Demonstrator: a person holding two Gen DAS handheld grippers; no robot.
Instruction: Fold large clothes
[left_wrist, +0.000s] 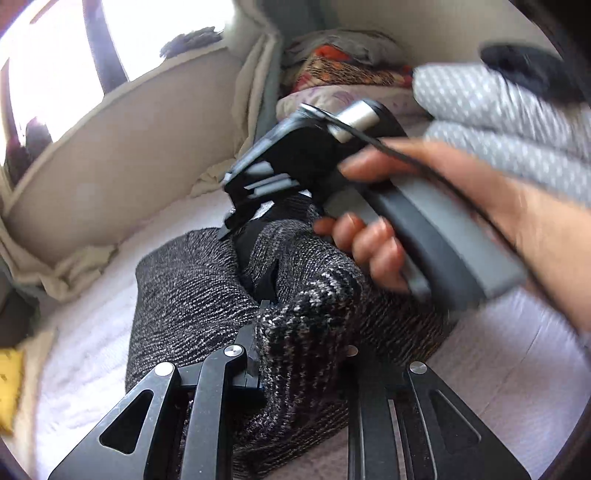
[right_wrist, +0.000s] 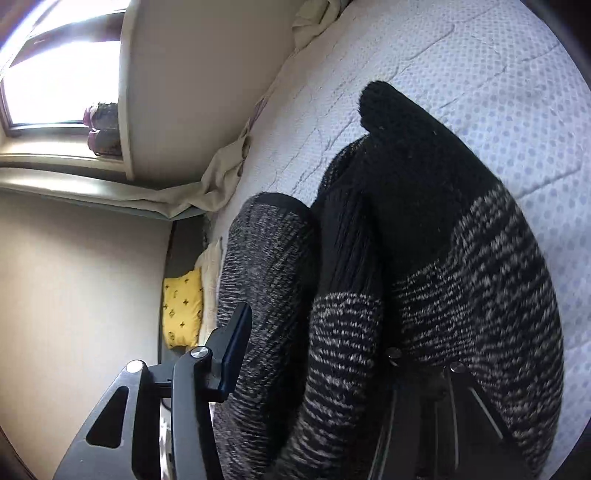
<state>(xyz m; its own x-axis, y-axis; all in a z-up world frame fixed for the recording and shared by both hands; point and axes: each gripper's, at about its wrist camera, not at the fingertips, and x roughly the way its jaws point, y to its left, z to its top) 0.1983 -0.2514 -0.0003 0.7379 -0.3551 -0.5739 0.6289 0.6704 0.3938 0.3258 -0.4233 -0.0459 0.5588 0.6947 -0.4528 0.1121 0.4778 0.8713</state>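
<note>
the left gripper has a thick fold of the knit sweater bunched between its two black fingers, which stand fairly wide with the cloth filling the gap; whether they actually pinch it cannot be told. the right gripper shows its left finger free beside the knit, while the other finger is buried under the sweater, so whether it is clamped on it cannot be told either.

in the left wrist view the right gripper reaches down onto the top of the sweater, held by the person's right hand, with a black cable running back over the wrist. this tool and hand block much of the garment's upper part.

the sweater is marled black and grey with a solid black band, heaped in rounded folds on the bed's white quilted cover, which carries small pale dots.

around it: a yellow patterned cushion at the bed's edge, a crumpled cream sheet along the beige wall, a grey dotted pillow, a pile of coloured bedding, and a bright window.
</note>
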